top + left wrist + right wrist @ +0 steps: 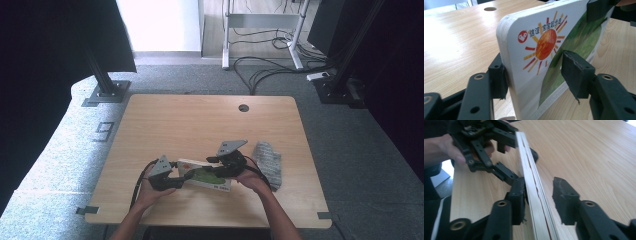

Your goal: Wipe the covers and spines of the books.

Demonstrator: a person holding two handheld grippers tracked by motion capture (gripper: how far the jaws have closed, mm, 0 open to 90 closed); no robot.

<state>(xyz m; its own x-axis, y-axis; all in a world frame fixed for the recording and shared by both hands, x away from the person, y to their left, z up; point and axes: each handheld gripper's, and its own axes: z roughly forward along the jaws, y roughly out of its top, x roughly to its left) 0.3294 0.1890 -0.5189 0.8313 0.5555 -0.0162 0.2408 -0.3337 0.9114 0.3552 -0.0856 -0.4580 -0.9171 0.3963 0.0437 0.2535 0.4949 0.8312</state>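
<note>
A thin picture board with a red sun and a green field printed on it stands on its long edge near the table's front. My left gripper clamps its left end, one pad on the back and one on the printed face. My right gripper straddles the right end. Its left pad touches the layered edge of the board, and a gap shows at the right pad. The left gripper sits farther along the board.
A grey knitted cloth lies just right of my right hand. The wooden table has a cable hole near its far edge. Beyond the table stand black frame posts and loose floor cables.
</note>
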